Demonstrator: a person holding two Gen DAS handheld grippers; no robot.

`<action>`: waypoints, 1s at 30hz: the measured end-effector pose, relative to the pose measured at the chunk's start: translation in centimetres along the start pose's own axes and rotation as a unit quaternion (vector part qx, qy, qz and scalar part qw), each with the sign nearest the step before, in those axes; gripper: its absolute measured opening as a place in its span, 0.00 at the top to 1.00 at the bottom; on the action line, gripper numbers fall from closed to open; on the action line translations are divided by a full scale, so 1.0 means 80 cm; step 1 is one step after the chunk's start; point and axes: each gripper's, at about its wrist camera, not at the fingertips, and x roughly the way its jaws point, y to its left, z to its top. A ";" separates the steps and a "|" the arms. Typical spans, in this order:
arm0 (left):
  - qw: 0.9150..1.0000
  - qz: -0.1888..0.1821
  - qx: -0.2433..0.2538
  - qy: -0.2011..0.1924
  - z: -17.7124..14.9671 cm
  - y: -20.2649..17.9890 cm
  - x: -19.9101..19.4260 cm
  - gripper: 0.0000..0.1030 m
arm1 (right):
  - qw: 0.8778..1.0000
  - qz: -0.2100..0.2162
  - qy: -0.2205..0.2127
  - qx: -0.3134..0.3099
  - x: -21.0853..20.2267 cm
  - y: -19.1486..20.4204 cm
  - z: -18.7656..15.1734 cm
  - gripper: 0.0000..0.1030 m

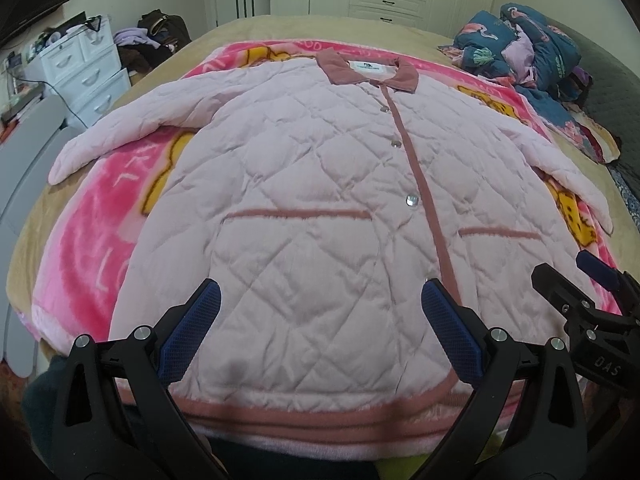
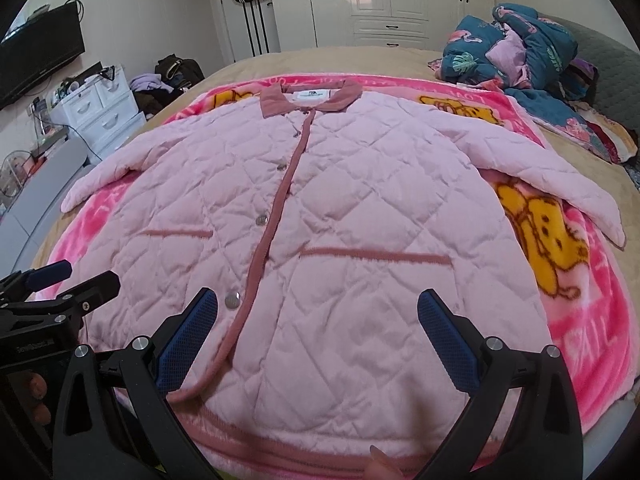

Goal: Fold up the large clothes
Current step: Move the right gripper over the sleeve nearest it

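On the left, a white drawer unit [image 1: 86,76] stands beside the bed [image 1: 24,236], with dark clothes [image 1: 160,34] heaped behind it. A bright pink blanket [image 1: 92,248] with yellow cartoon figures covers the bed, and the pink quilted jacket [image 1: 304,208] lies flat on it, front up, collar [image 1: 368,70] at the far end and hem nearest the cameras. Its left sleeve [image 1: 108,136] stretches out over the blanket toward the bed's edge. The fabric is pale pink with diamond stitching; darker pink trim runs down the buttoned front, across two pocket lines and along the hem. The left gripper [image 1: 320,336] hovers over the hem with its blue-padded fingers wide apart, holding nothing. The right gripper [image 2: 318,336] is likewise spread open above the hem, empty. The right sleeve [image 2: 560,176] angles out across the blanket. Far right, a crumpled blue patterned quilt [image 2: 520,52] sits near the bed's head.
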 end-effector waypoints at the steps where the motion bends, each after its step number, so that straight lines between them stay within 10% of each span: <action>1: 1.000 -0.001 0.000 -0.001 0.007 -0.001 0.002 0.09 | 1.000 0.003 0.004 0.001 0.004 -0.003 0.006 0.04; 14: 1.000 -0.002 0.011 -0.023 0.095 -0.029 0.028 0.09 | 0.999 0.043 0.028 0.012 0.048 -0.036 0.063 0.04; 30: 0.999 -0.031 0.042 -0.007 0.162 -0.099 0.083 0.09 | 0.991 -0.051 -0.001 0.120 0.077 -0.159 0.116 0.04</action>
